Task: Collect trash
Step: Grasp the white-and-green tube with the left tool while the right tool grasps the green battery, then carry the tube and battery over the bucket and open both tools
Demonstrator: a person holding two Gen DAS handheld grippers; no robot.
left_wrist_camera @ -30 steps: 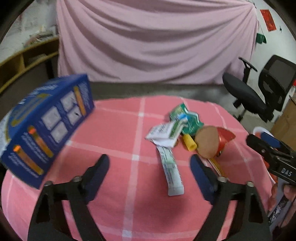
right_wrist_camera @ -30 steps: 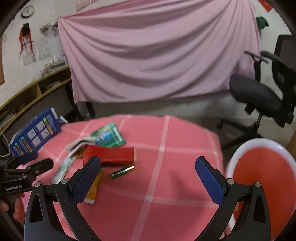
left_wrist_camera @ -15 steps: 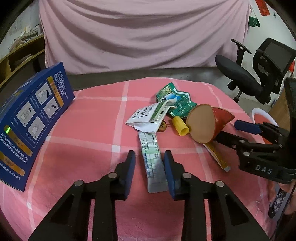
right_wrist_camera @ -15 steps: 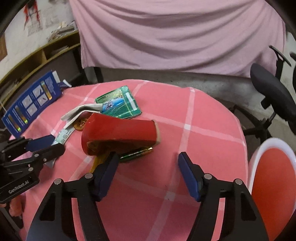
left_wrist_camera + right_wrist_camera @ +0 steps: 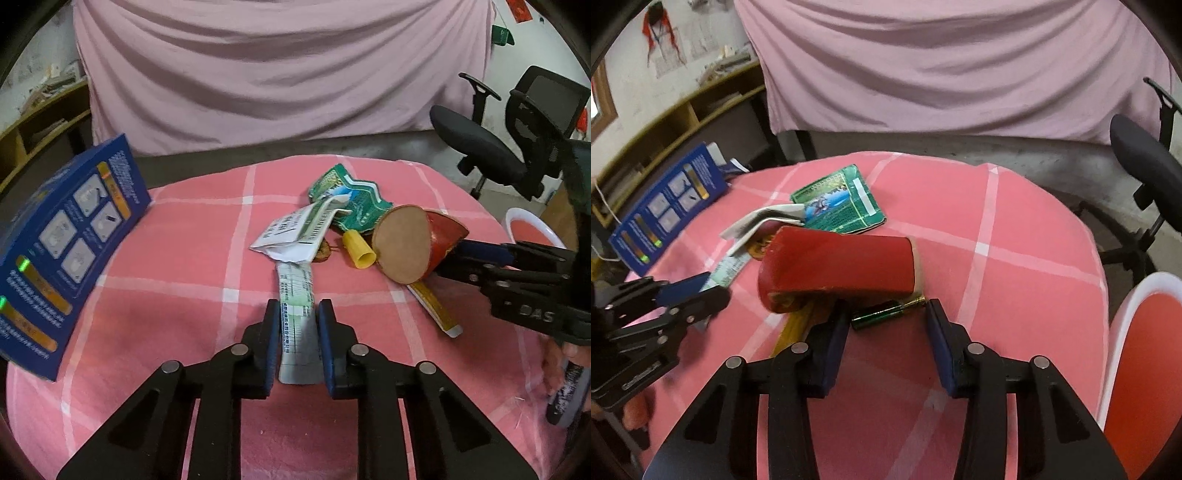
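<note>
A long white-and-green wrapper strip lies flat on the pink checked tablecloth. My left gripper has its jaws closing on the strip's near end, and both pads touch its edges. My right gripper is also closing, with a small green battery-like stick lying between its fingers, just clear of the pads. Directly behind it is a red wedge with a tan end face. In the left wrist view the right gripper sits low beside the wedge.
More litter lies nearby: a green packet, a folded white packet, a yellow cap and a yellow strip. A blue box stands at the left. A white bin with red lining is off the table's right edge, with an office chair behind.
Both grippers went from wide to narrow. The left closed in around the wrapper strip. The right sank toward the table and drew its fingers in around the green stick beside the red wedge.
</note>
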